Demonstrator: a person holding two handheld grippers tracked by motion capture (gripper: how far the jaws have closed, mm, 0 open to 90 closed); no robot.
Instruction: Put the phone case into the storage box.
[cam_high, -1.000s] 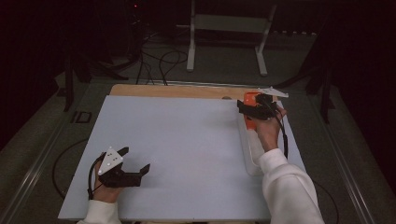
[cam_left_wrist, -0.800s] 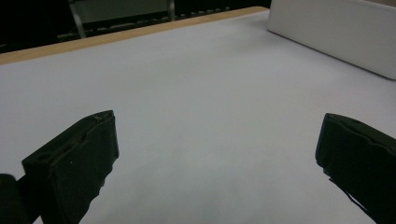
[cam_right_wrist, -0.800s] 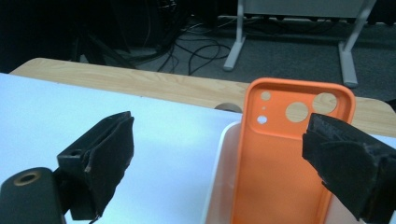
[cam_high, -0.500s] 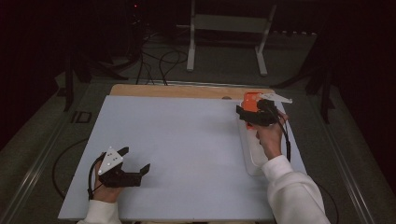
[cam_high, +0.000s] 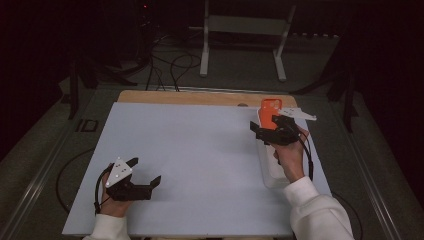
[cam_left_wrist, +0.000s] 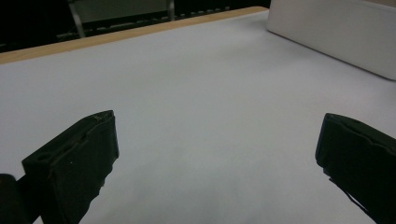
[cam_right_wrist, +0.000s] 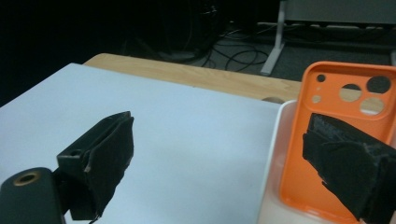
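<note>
Two handheld grippers work over a white table (cam_high: 200, 150). Left gripper (cam_high: 144, 173) rests low on the surface, jaws spread wide and empty. Right gripper (cam_high: 261, 131) hovers with jaws wide apart, gripping nothing; an orange phone case (cam_right_wrist: 341, 140) stands propped in a white tray (cam_high: 272, 175), just behind its right jaw.

1 high camera, 2 close claw cameras; all share the table (cam_high: 200, 165).

Orange phone case (cam_right_wrist: 343, 140), white tray (cam_high: 270, 170), black right gripper (cam_high: 265, 131), pale table (cam_high: 200, 150).
</note>
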